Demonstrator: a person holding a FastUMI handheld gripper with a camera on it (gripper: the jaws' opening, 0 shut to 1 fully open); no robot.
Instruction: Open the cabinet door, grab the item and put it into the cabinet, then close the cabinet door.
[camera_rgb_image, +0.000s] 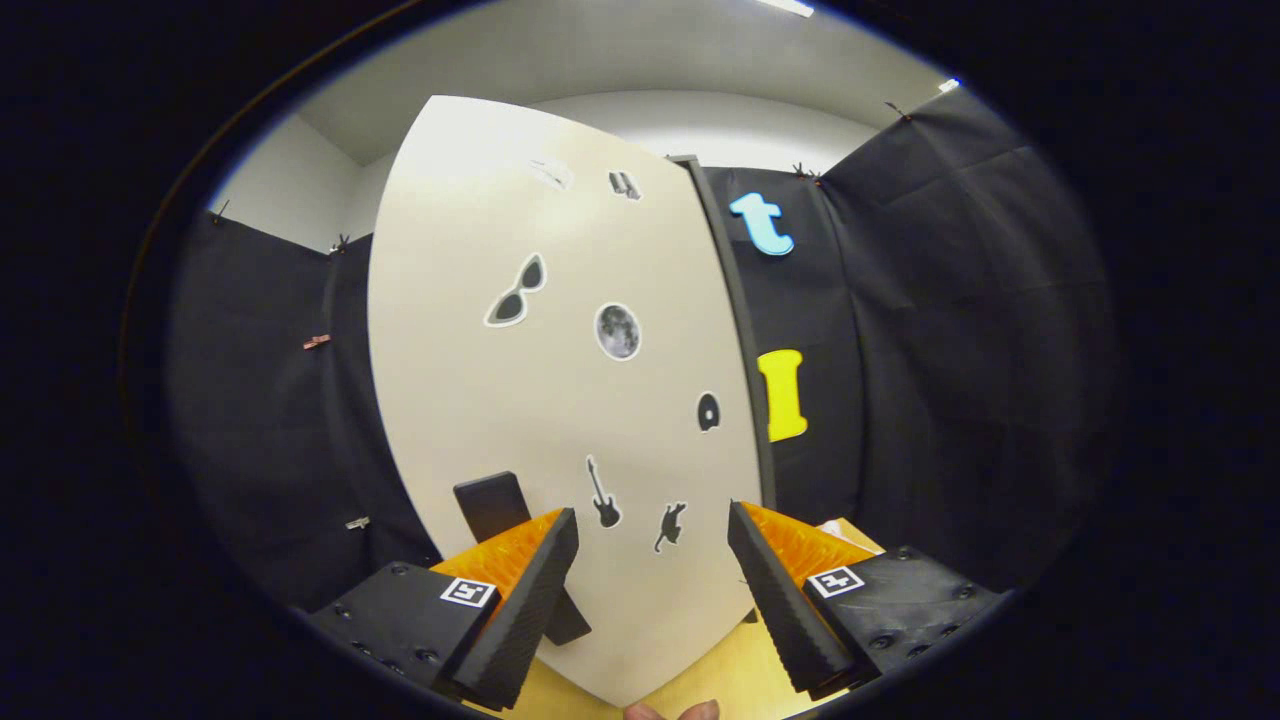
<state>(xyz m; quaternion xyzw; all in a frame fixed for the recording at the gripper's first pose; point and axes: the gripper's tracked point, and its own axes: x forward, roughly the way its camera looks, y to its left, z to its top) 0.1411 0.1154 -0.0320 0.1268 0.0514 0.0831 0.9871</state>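
The claw (652, 560) stands released, its 2 fingers spread before the cream flat-panel cabinet door (540, 400) dotted with stickers. The door's dark block handle (492, 505) sits just beyond the left finger, above the wooden tabletop (700, 670).

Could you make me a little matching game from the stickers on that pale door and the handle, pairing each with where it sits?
Things:
1. sunglasses sticker
2. moon sticker
3. guitar sticker
4. dark handle

Places on the cabinet door:
A. just ahead of the open gripper, between its fingers
B. behind the left finger
C. highest of the four
D. right of and slightly below the sunglasses

Pairs: 1-C, 2-D, 3-A, 4-B
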